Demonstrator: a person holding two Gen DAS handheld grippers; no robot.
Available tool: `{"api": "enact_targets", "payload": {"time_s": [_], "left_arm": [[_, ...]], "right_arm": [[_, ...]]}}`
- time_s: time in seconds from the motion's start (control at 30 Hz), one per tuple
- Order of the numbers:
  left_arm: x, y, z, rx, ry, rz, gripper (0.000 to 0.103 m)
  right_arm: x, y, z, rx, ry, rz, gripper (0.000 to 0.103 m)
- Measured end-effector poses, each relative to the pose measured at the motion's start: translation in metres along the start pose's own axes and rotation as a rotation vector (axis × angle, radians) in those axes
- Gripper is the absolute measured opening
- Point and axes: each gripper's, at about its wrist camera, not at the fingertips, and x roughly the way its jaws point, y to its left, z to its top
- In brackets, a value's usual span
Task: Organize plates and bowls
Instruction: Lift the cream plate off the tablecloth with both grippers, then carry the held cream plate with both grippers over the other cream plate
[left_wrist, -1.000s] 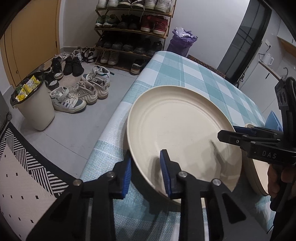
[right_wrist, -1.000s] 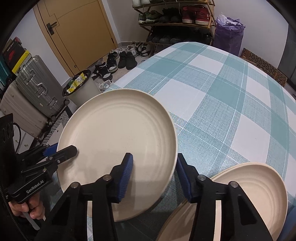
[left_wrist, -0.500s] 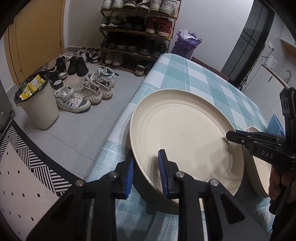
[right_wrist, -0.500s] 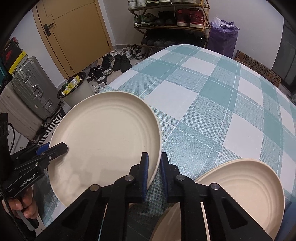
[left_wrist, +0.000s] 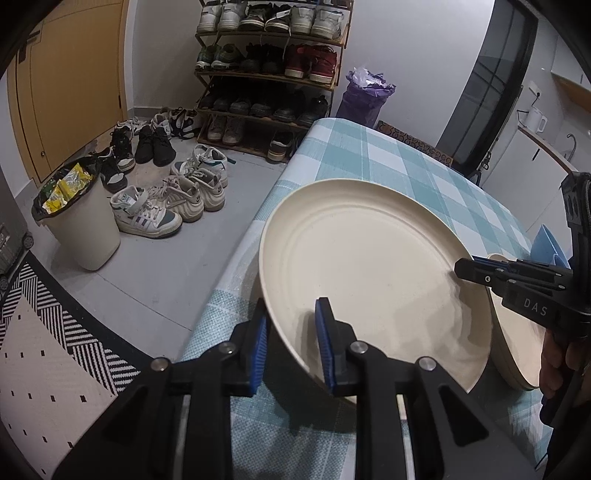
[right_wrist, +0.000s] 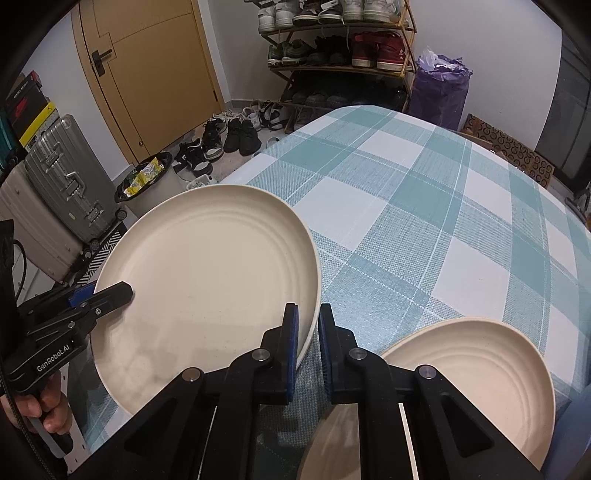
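The large cream plate (right_wrist: 207, 273) sits at the near-left corner of the checked table (right_wrist: 424, 206), its rim caught on two sides. Your right gripper (right_wrist: 307, 332) is pinched on the rim nearest the second plate (right_wrist: 476, 373); your left gripper (left_wrist: 290, 332) straddles the opposite rim, though whether it bites firmly, you can't tell. If you lift unevenly, the plate may twist free and slide off the edge towards the floor.

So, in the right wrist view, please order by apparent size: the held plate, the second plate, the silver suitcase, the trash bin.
1. Held plate, nearest the camera, so apparent size misleads.
2. Second plate, partly hidden by the right gripper.
3. Silver suitcase.
4. Trash bin, far off.
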Motion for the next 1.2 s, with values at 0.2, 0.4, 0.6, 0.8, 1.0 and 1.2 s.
{"api": "enact_targets", "payload": {"time_s": [0.2,0.4,0.6,0.8,1.0,1.2], "left_arm": [[-0.01,-0.009,0.002,0.023,-0.021,-0.008,0.023],[-0.02,-0.022,0.006,0.057,-0.039,-0.024,0.023],[-0.029,-0.04,0.009,0.099,-0.051,-0.049,0.023],[-0.033,-0.061,0.012,0.141,-0.054,-0.085,0.023],[-0.035,-0.084,0.013,0.198,-0.05,-0.121,0.023],[-0.036,-0.107,0.013,0.253,-0.049,-0.14,0.023]], "right_arm": [[-0.018,-0.001,-0.003,0.001,-0.03,-0.017,0.011],[-0.042,-0.007,-0.007,0.02,-0.07,-0.032,0.011],[-0.066,-0.016,-0.017,0.05,-0.099,-0.051,0.011],[-0.089,-0.029,-0.029,0.086,-0.116,-0.084,0.011],[-0.109,-0.044,-0.042,0.129,-0.13,-0.12,0.011],[-0.13,-0.057,-0.058,0.174,-0.149,-0.146,0.011]]}}
